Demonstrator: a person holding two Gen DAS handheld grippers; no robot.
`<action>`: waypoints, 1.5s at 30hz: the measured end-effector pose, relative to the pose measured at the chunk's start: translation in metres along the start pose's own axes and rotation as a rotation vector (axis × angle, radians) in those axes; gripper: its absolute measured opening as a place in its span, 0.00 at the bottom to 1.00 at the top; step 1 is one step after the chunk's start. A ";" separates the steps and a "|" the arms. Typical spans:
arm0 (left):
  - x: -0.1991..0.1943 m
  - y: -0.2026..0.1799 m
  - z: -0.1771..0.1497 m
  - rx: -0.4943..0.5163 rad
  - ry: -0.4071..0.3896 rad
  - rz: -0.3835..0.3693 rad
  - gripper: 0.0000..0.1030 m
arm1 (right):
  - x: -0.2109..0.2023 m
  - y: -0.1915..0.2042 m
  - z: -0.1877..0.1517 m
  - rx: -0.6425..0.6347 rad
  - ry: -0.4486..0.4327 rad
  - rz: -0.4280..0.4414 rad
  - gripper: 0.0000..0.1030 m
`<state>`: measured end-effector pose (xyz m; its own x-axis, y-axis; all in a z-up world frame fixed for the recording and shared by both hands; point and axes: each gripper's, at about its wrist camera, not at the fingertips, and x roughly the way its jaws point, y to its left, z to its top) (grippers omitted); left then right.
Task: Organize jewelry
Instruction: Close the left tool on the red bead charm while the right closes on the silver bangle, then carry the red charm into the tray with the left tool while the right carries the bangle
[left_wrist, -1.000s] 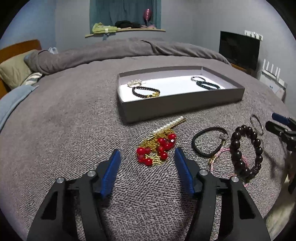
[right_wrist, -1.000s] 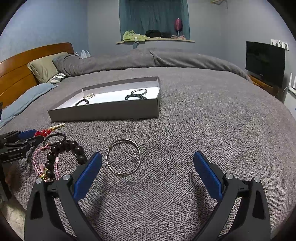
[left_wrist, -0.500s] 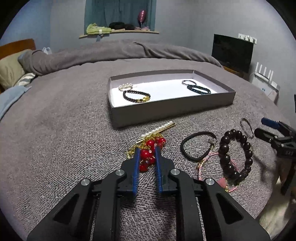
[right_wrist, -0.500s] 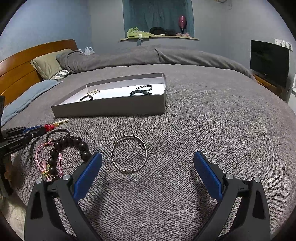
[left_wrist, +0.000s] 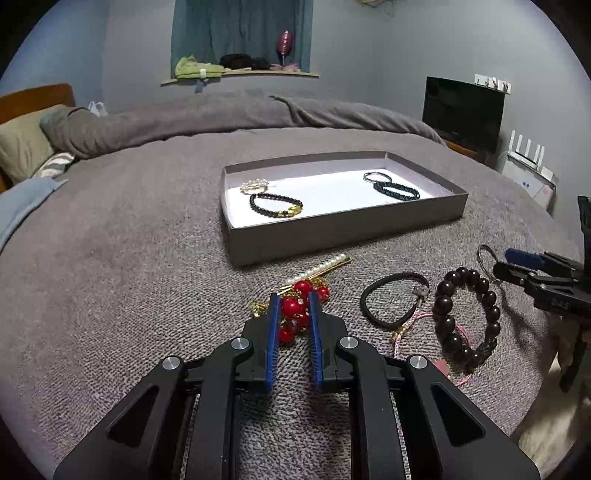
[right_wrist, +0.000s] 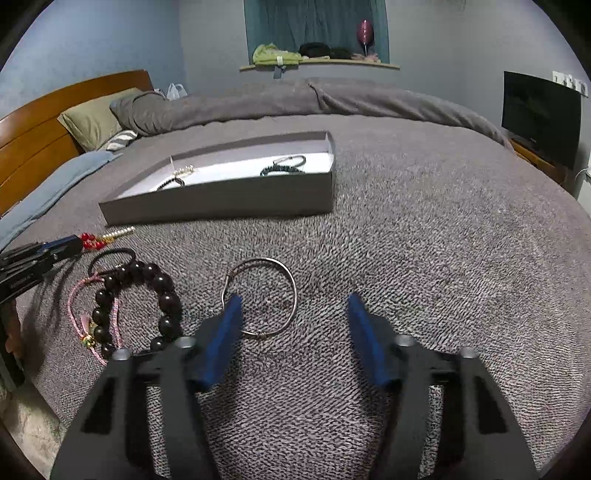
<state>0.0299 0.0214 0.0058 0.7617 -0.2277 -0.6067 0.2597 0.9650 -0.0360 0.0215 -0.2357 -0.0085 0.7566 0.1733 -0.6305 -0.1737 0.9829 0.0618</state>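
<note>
Left gripper (left_wrist: 292, 299) had closed from wide onto the red bead cluster (left_wrist: 295, 308), pads pressing it on the bedspread (left_wrist: 129, 295) | right gripper (right_wrist: 293, 306) jaws closing from full width, silver bangle (right_wrist: 259, 297) partly between them, apparently untouched | tray (left_wrist: 343, 230) beyond | lift probably next.

Setting: home bedroom. Large bed (right_wrist: 406, 206) covered with grey textured blanket fills most of both views. Wooden headboard (right_wrist: 40, 136) at left end of bed, olive pillow (right_wrist: 96, 122) and rolled grey duvet (right_wrist: 295, 99) against it. Curtained window recess (right_wrist: 314, 26) on wall behind bed, sill shelf (right_wrist: 321, 65) carrying folded green cloth and dark clothing. Dark television (right_wrist: 541, 114) on low wooden stand right of bed. White router (left_wrist: 526, 158) with upright antennas beside television.
</note>
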 end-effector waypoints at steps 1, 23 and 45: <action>0.000 0.000 0.000 0.001 0.001 -0.001 0.14 | 0.000 0.001 0.000 -0.006 0.001 -0.004 0.42; -0.048 0.018 0.027 -0.084 -0.187 -0.025 0.14 | -0.024 0.008 0.009 -0.045 -0.130 -0.005 0.04; -0.012 0.001 0.137 -0.094 -0.243 -0.118 0.14 | 0.003 0.025 0.148 -0.120 -0.196 0.039 0.04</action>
<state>0.1019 0.0072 0.1219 0.8523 -0.3526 -0.3864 0.3074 0.9353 -0.1754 0.1128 -0.2017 0.1058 0.8540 0.2314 -0.4660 -0.2701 0.9627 -0.0170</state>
